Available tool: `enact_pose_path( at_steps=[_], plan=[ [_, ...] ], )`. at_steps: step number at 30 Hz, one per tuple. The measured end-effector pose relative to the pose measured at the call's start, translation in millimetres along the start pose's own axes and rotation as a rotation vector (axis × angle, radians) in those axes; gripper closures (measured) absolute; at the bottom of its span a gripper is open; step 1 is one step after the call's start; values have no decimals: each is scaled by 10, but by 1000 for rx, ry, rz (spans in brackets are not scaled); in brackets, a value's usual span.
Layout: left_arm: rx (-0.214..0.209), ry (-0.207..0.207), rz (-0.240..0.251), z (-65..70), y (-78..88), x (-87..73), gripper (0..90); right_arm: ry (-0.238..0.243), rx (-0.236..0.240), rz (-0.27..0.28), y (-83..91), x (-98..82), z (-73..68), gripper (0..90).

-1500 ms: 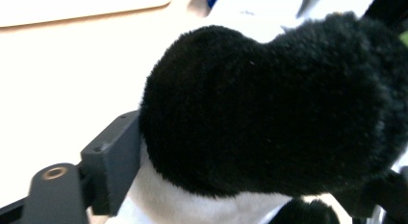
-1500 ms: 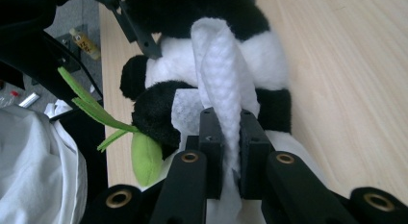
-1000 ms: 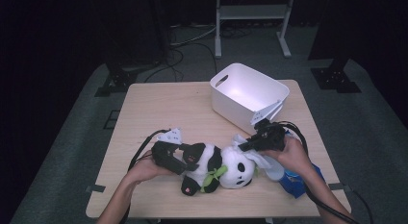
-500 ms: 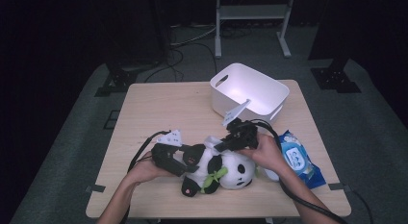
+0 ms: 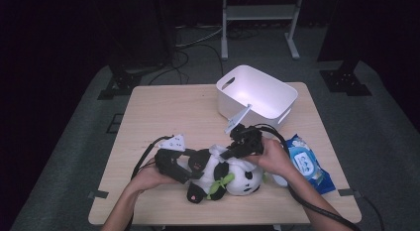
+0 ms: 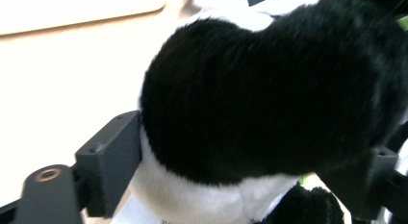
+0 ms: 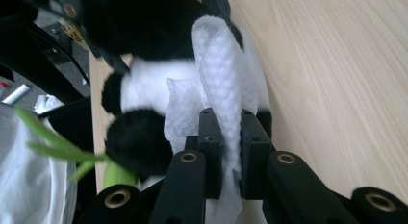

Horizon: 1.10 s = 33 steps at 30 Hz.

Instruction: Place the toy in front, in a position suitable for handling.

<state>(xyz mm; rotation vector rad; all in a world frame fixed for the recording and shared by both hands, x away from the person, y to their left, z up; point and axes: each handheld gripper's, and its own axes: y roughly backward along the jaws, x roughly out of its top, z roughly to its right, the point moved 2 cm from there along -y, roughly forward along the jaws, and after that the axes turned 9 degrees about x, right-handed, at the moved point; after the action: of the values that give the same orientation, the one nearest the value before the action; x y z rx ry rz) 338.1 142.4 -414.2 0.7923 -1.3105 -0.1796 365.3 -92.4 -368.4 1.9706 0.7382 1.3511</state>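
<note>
A black-and-white panda plush (image 5: 240, 180) with a green bow lies on the wooden table (image 5: 163, 112) near its front edge. My left gripper (image 5: 190, 167) comes in from the left with the panda's body (image 6: 260, 89) between its jaws. Both jaws touch the fur, and they have just been opening wider. My right gripper (image 5: 226, 154) is above the panda's back and is shut on a folded white wipe (image 7: 219, 65). In the right gripper view (image 7: 226, 116), the wipe rests against the plush's white and black fur.
A white plastic bin (image 5: 277, 89) stands at the back right of the table. A blue pack of wet wipes (image 5: 308, 164) lies to the right of my right hand. Bare tabletop stretches behind and to the left of the panda.
My right gripper moved left from above the wipes pack to the panda's back, taking the white wipe with it. The left hand and the panda stayed in place.
</note>
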Motion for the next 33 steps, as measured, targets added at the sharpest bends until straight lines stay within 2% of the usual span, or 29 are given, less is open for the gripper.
enact_pose_path(
  at_steps=[1, 2, 3, 4, 6, 8, 9, 10, 11, 13, 18, 21, 22, 23, 26, 27, 29, 31, 32, 33],
  plan=[
    [0, 0, 0, 0, 0, 0, 106, 0, 0, 0, 0, 0, 0, 817],
    [-7, 19, 1, -4, -10, -19, 91, -8, 10, 5, 24, -57, 8, 817],
    [-4, 28, -15, -15, -26, -40, 81, -10, 9, 5, 34, -79, 8, 818],
    [-14, 36, -50, -33, -71, -95, 71, -14, 7, 7, 46, -98, 8, 818],
    [-21, 52, -55, -40, -105, -127, 62, -18, 10, 10, 53, -113, 10, 818],
    [-47, 84, -46, -60, -162, -163, 39, -21, 19, 18, 55, -138, 15, 818],
    [-47, 84, -46, -60, -162, -163, 27, -18, 20, 18, 52, -140, 17, 819],
    [-84, 110, -50, -85, -207, -179, 15, -18, 20, 18, 50, -139, 17, 819],
    [-84, 110, -50, -85, -207, -179, 8, -18, 20, 18, 50, -139, 17, 819],
    [-124, 123, -51, -116, -264, -197, 0, -14, 19, 15, 44, -133, 12, 819],
    [-149, 146, -33, -140, -314, -209, 21, -10, 16, 18, 32, -133, 15, 820],
    [-149, 135, -23, -158, -293, -207, 169, -14, 19, 25, 13, -132, 17, 822],
    [-146, 129, -18, -159, -275, -202, 169, -13, 21, 28, 11, -132, 19, 821],
    [-141, 115, -11, -158, -259, -195, 237, -10, 20, 30, 13, -131, 25, 821],
    [-117, 83, -23, -141, -213, -137, 325, -12, 23, 34, 31, -125, 27, 822],
    [-88, 51, -32, -131, -173, -77, 345, -6, 21, 37, 54, -110, 15, 822],
    [-72, 37, -39, -130, -135, -34, 347, -5, 18, 42, 70, -102, 8, 822],
    [-17, -8, -61, -120, -36, 81, 347, 7, -4, 75, 144, -66, -4, 821],
    [42, -63, -103, -96, 70, 218, 347, 13, -12, 84, 168, -47, -7, 821],
    [42, -63, -103, -96, 70, 218, 347, 13, -12, 84, 168, -47, -7, 821]
  ],
)
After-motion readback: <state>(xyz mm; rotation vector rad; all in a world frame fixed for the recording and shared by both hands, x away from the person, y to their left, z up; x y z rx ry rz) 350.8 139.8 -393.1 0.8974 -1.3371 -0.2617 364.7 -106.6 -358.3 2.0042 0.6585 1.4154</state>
